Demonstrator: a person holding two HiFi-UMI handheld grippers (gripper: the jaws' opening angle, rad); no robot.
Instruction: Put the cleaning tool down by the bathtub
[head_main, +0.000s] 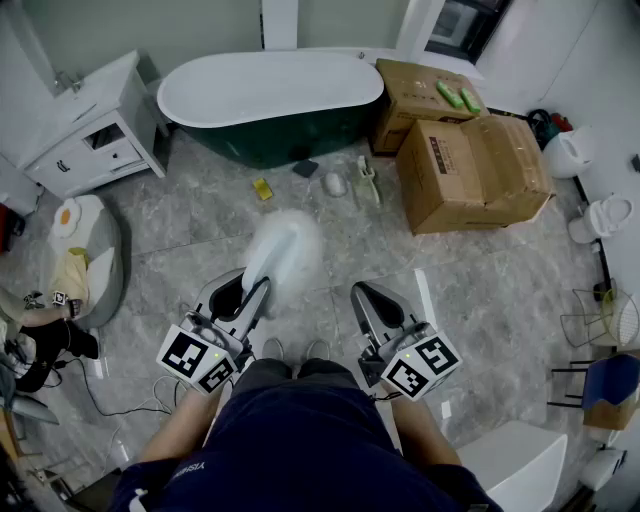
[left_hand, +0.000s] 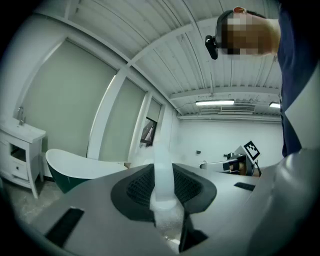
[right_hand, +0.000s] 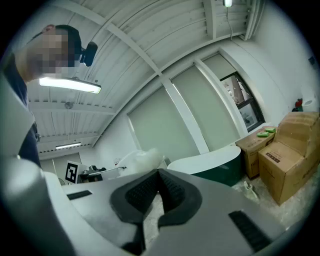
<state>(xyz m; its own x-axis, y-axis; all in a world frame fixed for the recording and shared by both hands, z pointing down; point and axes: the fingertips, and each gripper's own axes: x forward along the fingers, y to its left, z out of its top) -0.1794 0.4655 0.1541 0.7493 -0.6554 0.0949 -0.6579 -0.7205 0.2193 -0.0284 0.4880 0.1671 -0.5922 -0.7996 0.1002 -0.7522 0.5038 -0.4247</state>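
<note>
1. The cleaning tool (head_main: 285, 252) runs lengthwise out of the left gripper (head_main: 252, 292), in line with its jaws. Its fluffy white head leads, pointing ahead and a little towards the right gripper's side, at the bathtub (head_main: 270, 135).
2. In the left gripper view, its pale translucent handle (left_hand: 163, 175) rises from between the pads and hides most of the gap.
3. The cube on each gripper carries black-and-white square markers. The nearer cardboard box (head_main: 470, 175), ahead and to the right of the right gripper (head_main: 365, 298), has dark print on its side that is too small to read.
4. The left gripper's jaws are closed narrowly on the handle, and the pads (left_hand: 192, 187) press it from both sides.
5. The right gripper's jaws (right_hand: 157, 187) are brought together at the tips with nothing between them.
6. The tool is held above the floor just in front of the left gripper. The bathtub stands well ahead of both grippers.
</note>
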